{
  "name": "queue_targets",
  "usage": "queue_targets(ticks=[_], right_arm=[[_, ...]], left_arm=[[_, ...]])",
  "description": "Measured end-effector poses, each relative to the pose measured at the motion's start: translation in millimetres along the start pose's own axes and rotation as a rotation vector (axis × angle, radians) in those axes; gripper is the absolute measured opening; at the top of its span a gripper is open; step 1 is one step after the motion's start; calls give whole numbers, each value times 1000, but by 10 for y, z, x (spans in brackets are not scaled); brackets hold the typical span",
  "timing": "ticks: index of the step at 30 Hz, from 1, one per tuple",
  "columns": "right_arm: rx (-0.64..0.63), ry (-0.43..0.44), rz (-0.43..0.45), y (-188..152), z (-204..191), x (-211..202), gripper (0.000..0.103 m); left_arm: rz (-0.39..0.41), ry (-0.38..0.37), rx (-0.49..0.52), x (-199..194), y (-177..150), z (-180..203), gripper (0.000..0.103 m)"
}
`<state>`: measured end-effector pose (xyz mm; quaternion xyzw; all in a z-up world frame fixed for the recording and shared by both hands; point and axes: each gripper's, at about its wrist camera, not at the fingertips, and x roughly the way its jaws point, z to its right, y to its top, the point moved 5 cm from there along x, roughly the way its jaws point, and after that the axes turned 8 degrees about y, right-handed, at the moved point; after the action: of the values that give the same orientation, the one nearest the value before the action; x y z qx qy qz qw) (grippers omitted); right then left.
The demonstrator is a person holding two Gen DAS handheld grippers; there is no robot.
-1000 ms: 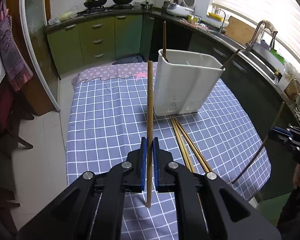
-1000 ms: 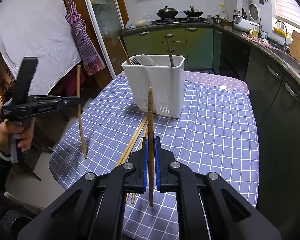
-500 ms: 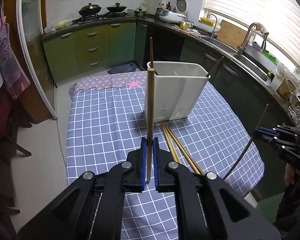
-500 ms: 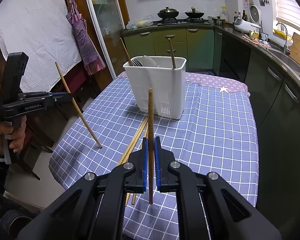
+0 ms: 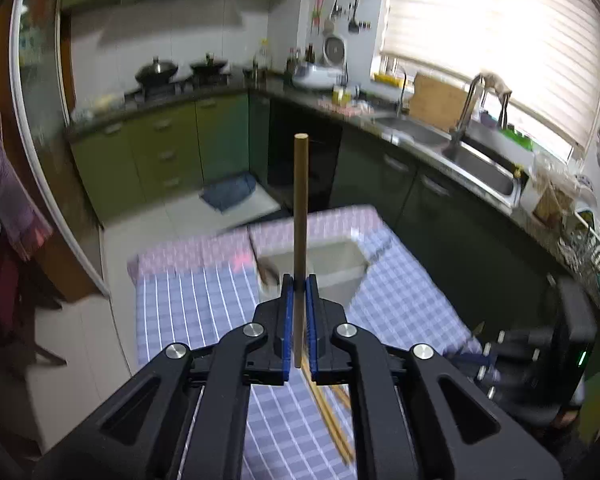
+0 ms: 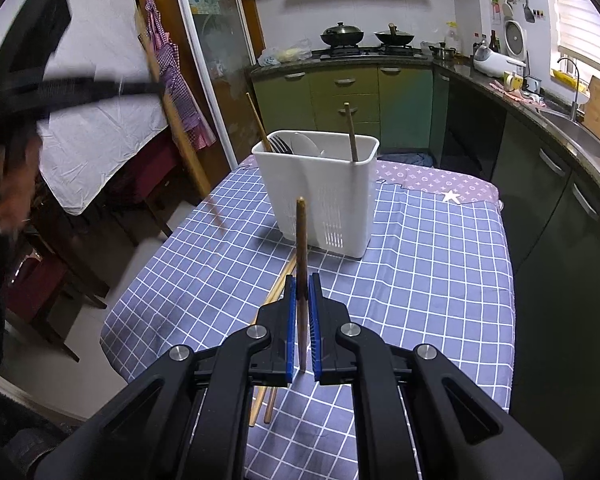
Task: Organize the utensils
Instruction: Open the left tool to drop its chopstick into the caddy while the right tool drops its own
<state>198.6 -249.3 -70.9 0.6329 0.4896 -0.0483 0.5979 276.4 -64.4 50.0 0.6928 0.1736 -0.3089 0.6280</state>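
Observation:
A white utensil holder (image 6: 324,196) stands on the blue checked tablecloth (image 6: 420,280), with a fork, a spoon and two chopsticks in it. My left gripper (image 5: 299,280) is shut on an upright wooden chopstick (image 5: 300,208), high above the holder (image 5: 332,268); it shows blurred at the upper left of the right wrist view (image 6: 100,88). My right gripper (image 6: 302,278) is shut on another upright chopstick (image 6: 301,240), near the table's front. Several loose chopsticks (image 6: 274,300) lie on the cloth in front of the holder.
Green kitchen cabinets (image 6: 340,96) and a stove with two woks (image 6: 364,36) stand behind the table. A counter with a sink (image 5: 472,160) runs along the right. A chair and a white-draped table (image 6: 100,136) stand to the left.
My left gripper has risen and moved forward over the holder with its chopstick, tilting it. My right gripper has stayed in place.

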Motion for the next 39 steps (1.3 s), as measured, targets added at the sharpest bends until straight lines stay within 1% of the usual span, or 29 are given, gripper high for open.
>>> queue_targets(ticks=[5, 7, 9, 11, 16, 17, 22, 23, 25, 27, 31, 33, 35, 36, 37, 39], right_arm=[[11, 1, -3, -23, 60, 9, 7], [15, 3, -1, -32, 80, 1, 7], [19, 3, 3, -25, 94, -16, 7], [21, 3, 13, 1, 108, -57, 7], [5, -4, 49, 158, 85, -221, 7], [-1, -5, 58, 211, 70, -258, 7], [-45, -18, 102, 568, -43, -409, 7], [-54, -19, 112, 665, -72, -436, 7], [-67, -19, 133, 856, -122, -482, 7], [-74, -14, 156, 1063, -168, -530, 7], [-82, 1, 232, 1526, -279, -658, 7], [-81, -8, 278, 1761, -311, -702, 7], [-74, -26, 309, 1980, -303, -702, 7], [-71, -40, 317, 2067, -291, -686, 7], [-64, -56, 323, 2144, -263, -647, 7], [-57, -86, 316, 2257, -198, -528, 7]], left_arm=[[84, 23, -10, -9, 458, 59, 6], [103, 46, -1, 31, 569, 88, 6], [104, 70, 3, 137, 628, 100, 6], [78, 87, 1, 334, 621, 111, 6], [-9, 88, -13, 782, 448, 105, 6], [-32, 90, -12, 888, 389, 111, 6], [-95, 98, -8, 1142, 160, 88, 6], [-105, 99, -11, 1168, 125, 79, 8], [-113, 90, -22, 1158, 91, 35, 16], [-96, 82, -37, 1064, 83, -8, 34], [-27, 91, -29, 763, 87, -68, 40], [8, 90, -41, 585, 58, -116, 52], [39, 94, -45, 411, -26, -166, 59], [47, 98, -42, 355, -65, -173, 63], [51, 103, -37, 306, -125, -188, 65], [33, 102, -29, 241, -297, -219, 67]])
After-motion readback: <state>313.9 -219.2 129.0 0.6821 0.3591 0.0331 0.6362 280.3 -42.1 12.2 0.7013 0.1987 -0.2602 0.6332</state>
